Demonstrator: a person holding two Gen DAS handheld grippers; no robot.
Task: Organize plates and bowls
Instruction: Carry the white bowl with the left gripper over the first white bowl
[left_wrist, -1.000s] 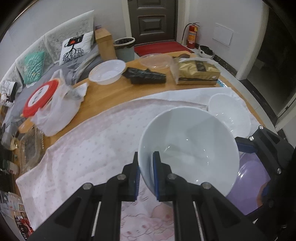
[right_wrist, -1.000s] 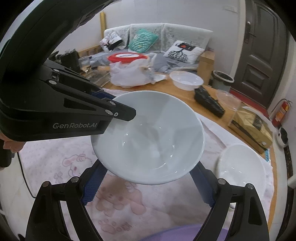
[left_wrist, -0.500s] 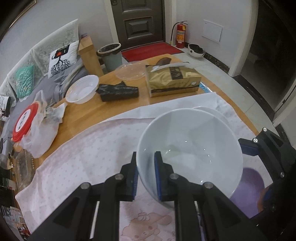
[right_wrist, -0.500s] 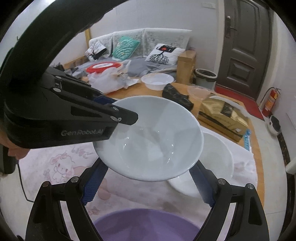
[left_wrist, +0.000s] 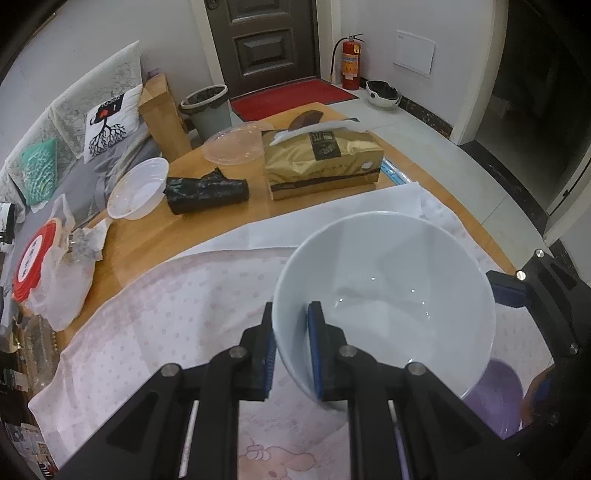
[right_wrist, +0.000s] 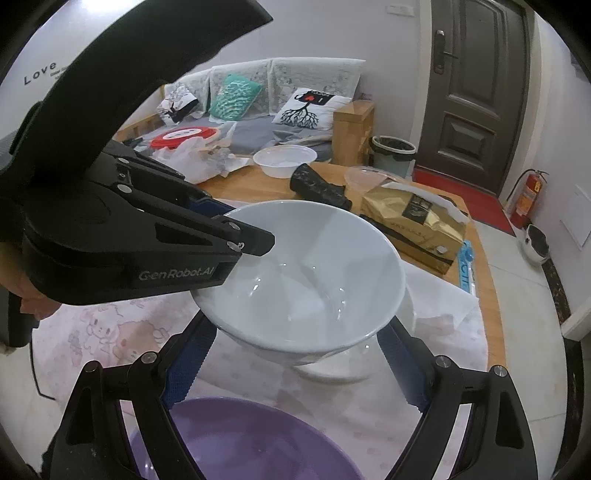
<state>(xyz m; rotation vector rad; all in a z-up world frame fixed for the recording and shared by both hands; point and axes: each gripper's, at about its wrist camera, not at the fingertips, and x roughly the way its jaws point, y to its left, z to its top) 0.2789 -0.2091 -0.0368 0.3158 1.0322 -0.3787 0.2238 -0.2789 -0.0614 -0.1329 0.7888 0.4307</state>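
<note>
A white bowl (left_wrist: 384, 299) is held clear of the table by the left gripper (left_wrist: 291, 354), whose pads are clamped on the near rim, one inside and one outside the wall; a rim pinch is judged the only purchase available on so wide a vessel. The bowl is carried level, directly above a second white bowl (right_wrist: 343, 363) that rests on the pink cloth (left_wrist: 177, 317) toward the table's right edge, evidently for nesting. The right gripper (right_wrist: 291, 358) is spread wide, its fingers standing either side of the lower bowl and gripping nothing; it is judged to be placed as a guard or steady. A purple plate (right_wrist: 236, 439) lies at the near edge, beneath the right gripper.

Against the frames of a second ago, the carried bowl is found moved from above the purple plate toward the right edge, so that the resting bowl, then visible beyond it, is now almost wholly covered. The grip is unchanged.
</note>
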